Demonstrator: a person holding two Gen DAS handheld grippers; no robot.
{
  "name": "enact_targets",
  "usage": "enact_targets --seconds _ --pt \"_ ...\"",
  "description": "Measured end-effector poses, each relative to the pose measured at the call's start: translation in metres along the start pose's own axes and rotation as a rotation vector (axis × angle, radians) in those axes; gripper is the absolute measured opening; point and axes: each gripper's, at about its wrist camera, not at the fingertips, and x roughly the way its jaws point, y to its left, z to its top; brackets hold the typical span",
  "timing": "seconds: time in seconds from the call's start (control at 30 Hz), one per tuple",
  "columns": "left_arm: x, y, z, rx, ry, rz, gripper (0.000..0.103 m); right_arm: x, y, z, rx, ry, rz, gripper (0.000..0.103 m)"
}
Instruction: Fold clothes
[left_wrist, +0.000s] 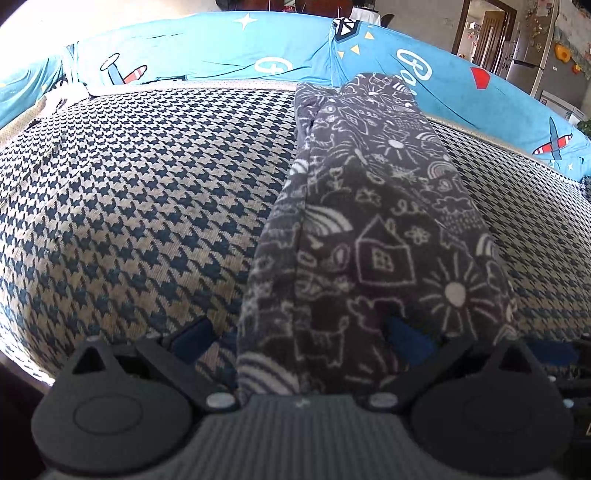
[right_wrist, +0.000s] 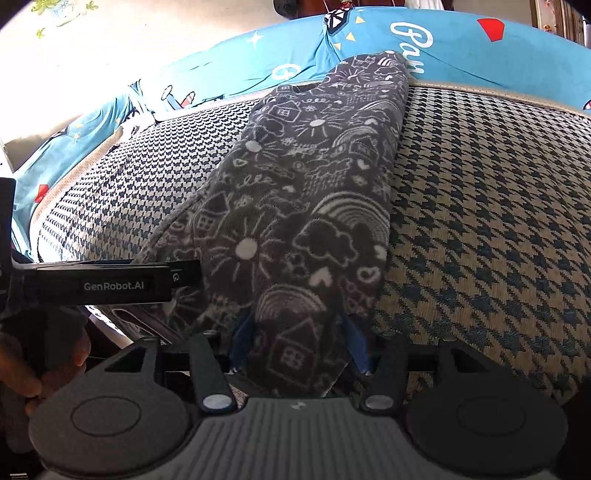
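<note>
On the houndstooth cushion: the grey doodle-print garment (left_wrist: 373, 206) lies as one long narrow strip on the sofa seat (left_wrist: 140, 177), already doubled lengthwise, with a fold line along its left side in the left wrist view.
Long axis: it runs straight away from my fingers, from the near seat edge to the blue backrest cover (left_wrist: 207, 59), where the far end rides up slightly.
Left gripper (left_wrist: 299, 336): fingers spread wide, blue pads on either side of the near end of the strip; the cloth passes between them. I cannot tell whether the pads actually press it.
Right gripper (right_wrist: 299, 339): fingers set closer, both blue pads against the sides of a bunched near corner. I judge this a hold on the cloth.
Seen from the right wrist: the left tool body (right_wrist: 107, 284) reaches in from the left, just beside the strip's near left edge.
Nearer hand: neither; both sit at the same near end, side by side.
Governing relation: the whole length lies ahead of both grippers, so any crosswise fold must carry the near end forward along that axis toward the backrest.
Stage: the strip fits either a lengthwise fold just laid or a crosswise fold about to be made.
Risk: the fleece looks thick and may slip from a wide grip.
</note>
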Motion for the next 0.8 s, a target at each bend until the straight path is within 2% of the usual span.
enact_targets --seconds 0.27,0.8 --pt "-0.013 0.002 0.007 -0.025 -0.065 -0.021 0.103 -0.005 -0.008 0.007 0.034 -0.018 0.031 0.057" --pt "-0.007 -0.009 0.027 -0.045 -0.034 -0.054 0.103 -0.009 -0.045 0.059 0.087 -0.059 0.108 0.062"
